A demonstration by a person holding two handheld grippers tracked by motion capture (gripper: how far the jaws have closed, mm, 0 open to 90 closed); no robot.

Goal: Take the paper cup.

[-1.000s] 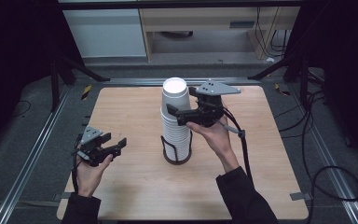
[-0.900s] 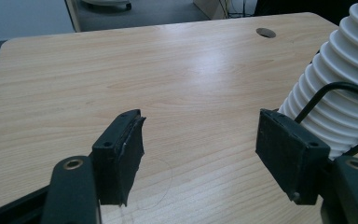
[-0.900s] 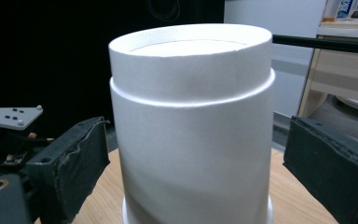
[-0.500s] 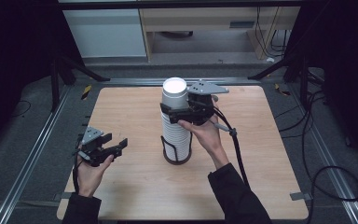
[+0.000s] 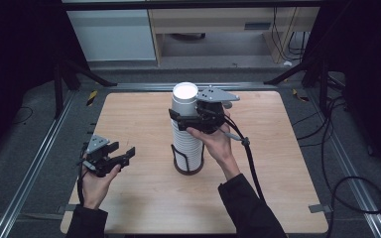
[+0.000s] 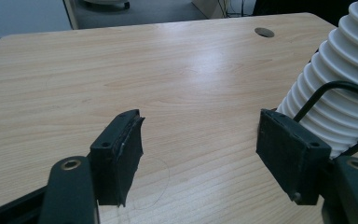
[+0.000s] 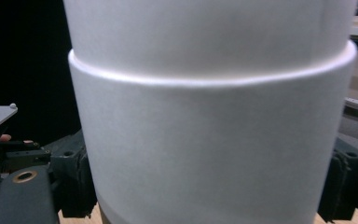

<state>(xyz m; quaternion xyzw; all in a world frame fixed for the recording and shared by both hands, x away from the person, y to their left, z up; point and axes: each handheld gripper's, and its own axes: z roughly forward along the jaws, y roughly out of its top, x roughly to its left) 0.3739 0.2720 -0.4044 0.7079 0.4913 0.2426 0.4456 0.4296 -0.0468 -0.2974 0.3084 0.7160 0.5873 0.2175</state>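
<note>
cup stack (image 5: 187, 134) top, inside right claw (image 5: 179, 118)

In the right gripper view the tall stack of white paper cups (image 7: 209, 140) runs off the top and bottom edges, its surface soft with blur, and it hides where the black pads meet it. In the left gripper view the same stack and its black wire holder (image 6: 335, 88) are cut by the right edge. In the high view the person's dark sleeves (image 5: 250, 210) leave the bottom edge.
</note>
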